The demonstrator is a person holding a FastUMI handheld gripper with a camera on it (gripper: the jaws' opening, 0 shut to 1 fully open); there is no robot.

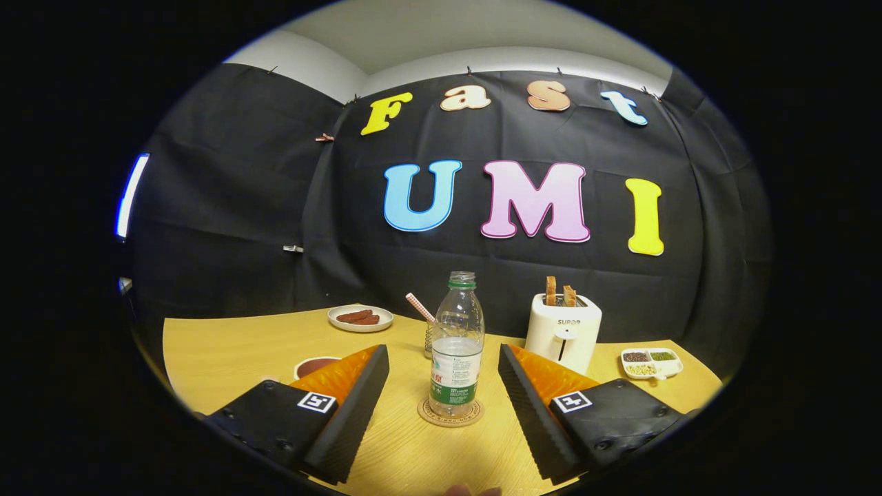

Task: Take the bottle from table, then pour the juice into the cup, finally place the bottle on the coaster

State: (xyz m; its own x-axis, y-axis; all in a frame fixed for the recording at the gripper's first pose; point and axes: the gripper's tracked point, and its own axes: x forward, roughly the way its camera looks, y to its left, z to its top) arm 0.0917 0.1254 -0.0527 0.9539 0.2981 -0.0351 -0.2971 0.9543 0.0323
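Gripper (441, 406) fingers spread wide, touching nothing; the clear plastic green-labelled bottle (456, 344) stands on the round cork coaster (450, 415) between them, seemingly the final placing; backing away remains.

Clear glossy plastic bottle (457, 344) on a matt cork coaster (450, 412); tabletop (227, 344) smooth pale wood grain; toaster (563, 332) glossy plastic.
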